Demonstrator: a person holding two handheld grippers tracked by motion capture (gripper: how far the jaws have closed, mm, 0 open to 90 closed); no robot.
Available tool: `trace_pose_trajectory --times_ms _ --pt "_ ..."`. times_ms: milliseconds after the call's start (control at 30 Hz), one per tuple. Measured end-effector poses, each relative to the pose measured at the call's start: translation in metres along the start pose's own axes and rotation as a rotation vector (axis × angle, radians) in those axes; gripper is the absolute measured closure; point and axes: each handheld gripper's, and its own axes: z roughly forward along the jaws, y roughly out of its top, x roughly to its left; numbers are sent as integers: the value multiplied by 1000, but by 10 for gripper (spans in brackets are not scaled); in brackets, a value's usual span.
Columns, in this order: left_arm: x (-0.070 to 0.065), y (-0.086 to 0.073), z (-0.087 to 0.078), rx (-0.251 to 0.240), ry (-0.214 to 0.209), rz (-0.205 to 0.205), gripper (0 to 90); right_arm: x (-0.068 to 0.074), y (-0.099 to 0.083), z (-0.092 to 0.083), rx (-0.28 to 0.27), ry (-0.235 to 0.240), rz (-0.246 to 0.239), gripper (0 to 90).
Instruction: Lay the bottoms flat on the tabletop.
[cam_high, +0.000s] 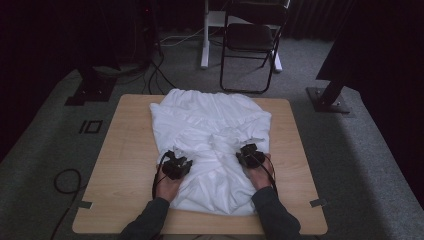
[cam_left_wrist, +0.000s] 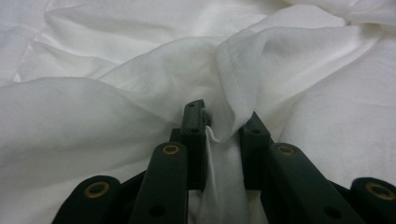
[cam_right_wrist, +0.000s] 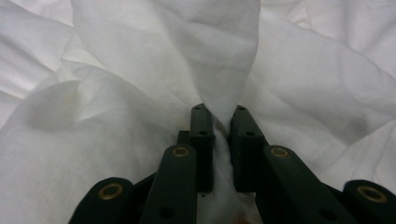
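white garment on table, folds pinched in left gripper and right gripper

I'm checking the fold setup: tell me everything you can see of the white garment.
The white garment is thin, soft cloth, rumpled into many folds, with a stitched hem showing. It lies spread over the middle of the wooden table, reaching from near the far edge toward the near one. The left gripper and the right gripper each pinch a bunched fold between their jaws, pulling creases toward the centre.
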Motion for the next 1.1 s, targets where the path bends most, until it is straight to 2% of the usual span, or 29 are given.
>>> trace_pose_trajectory --times_ms 300,1100 --pt "1 -1 0 -7 -9 -7 767 -15 -15 -12 -9 -25 21 825" --pt "1 -1 0 -9 -8 -8 765 -75 -55 -42 -12 -138 172 811"
